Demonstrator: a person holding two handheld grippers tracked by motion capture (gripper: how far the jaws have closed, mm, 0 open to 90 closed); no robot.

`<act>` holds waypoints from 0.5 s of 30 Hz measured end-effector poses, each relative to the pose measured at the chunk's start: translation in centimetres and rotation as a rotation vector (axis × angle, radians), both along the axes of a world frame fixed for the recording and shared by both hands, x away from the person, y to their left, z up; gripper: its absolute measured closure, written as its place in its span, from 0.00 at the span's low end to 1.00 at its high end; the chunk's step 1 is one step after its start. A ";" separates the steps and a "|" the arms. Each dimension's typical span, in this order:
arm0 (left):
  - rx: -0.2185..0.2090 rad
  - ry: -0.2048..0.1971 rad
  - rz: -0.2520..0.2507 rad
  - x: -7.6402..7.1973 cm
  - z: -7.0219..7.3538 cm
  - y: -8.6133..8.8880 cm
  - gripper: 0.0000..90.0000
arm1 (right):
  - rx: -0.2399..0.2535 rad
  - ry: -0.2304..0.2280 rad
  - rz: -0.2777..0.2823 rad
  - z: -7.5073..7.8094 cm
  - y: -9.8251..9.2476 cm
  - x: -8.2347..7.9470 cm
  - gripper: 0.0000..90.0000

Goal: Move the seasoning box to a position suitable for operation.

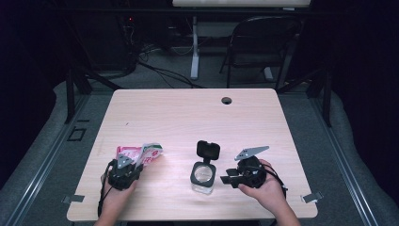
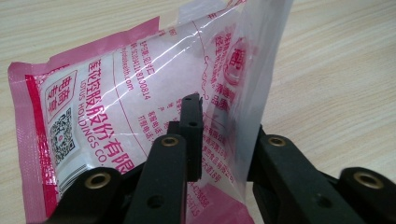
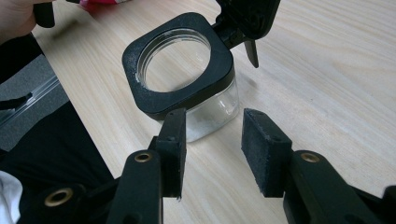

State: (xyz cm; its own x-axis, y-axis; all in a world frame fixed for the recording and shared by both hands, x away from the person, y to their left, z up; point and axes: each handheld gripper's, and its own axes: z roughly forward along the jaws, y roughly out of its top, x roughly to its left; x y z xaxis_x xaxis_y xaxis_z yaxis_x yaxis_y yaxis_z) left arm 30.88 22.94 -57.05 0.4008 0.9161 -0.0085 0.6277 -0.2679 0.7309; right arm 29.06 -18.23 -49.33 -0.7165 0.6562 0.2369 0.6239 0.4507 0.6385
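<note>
One pink-and-clear pouch [image 1: 139, 154], one clear square jar [image 1: 203, 176] with a black collar and its hinged black lid [image 1: 208, 150] flipped up, two tools. All sit on my light wood bench [image 1: 188, 117]. Past the bench's far edge, upper right of the high view, one dark folding chair [image 1: 261, 42]; cables trail across the floor at upper centre.

Pouch lies at lower left of the high view, jar at lower centre, well apart. Nothing lies between the two.

My left tool [image 2: 224, 135] is clamped on the pouch [image 2: 140, 93]: a fold of its film runs between the jaws, printed side toward the camera. My right tool [image 3: 219, 149] is spread wide and holds nothing; the jar [image 3: 180, 70] stands just beyond its tips, mouth uncovered, lid at the top edge of the right gripper view.
</note>
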 end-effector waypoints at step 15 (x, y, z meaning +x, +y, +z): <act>-0.002 0.009 -0.023 0.1 0.1 0.4 0.99 | 0.008 -0.001 -0.004 0.0 0.1 0.0 0.67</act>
State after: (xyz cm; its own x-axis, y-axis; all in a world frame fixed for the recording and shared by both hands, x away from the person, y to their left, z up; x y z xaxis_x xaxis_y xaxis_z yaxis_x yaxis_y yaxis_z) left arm 30.99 23.33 -56.96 0.4215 0.9067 -0.0136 0.6280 -0.2811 0.7257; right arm 29.05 -18.17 -49.34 -0.7144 0.6569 0.2411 0.6246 0.4434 0.6428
